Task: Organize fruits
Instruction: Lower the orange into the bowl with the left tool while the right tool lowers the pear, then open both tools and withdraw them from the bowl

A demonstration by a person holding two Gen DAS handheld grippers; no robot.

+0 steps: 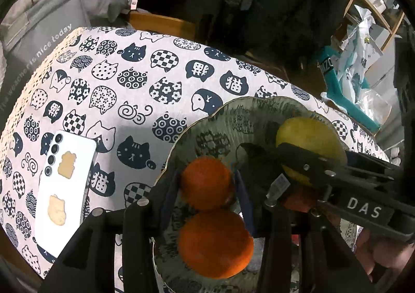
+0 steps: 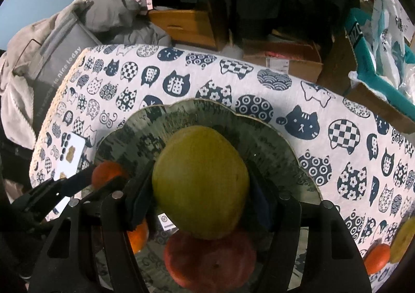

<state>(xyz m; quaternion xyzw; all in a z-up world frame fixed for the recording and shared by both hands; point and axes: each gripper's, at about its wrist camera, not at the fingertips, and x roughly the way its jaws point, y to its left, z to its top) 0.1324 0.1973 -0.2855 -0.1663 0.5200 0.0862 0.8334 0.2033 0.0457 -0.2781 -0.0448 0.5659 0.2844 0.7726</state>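
Fruit is mostly gathered on the patterned glass plate (image 2: 272, 137) that sits on the cat-print desk (image 1: 135, 85): a red apple (image 2: 210, 259) and an orange (image 1: 215, 243) already lie in it. Over the plate, the right hand-held gripper (image 2: 201, 189) is clamped on a yellow-green pear (image 2: 201, 184) just above the apple, and the left hand-held gripper (image 1: 207, 184) is closed on a second orange (image 1: 206, 181) beside the first, so I judge both are about to be set down. Left outside, at the desk's right edge, are one more orange (image 2: 377, 258) and a yellowish fruit (image 2: 403, 241).
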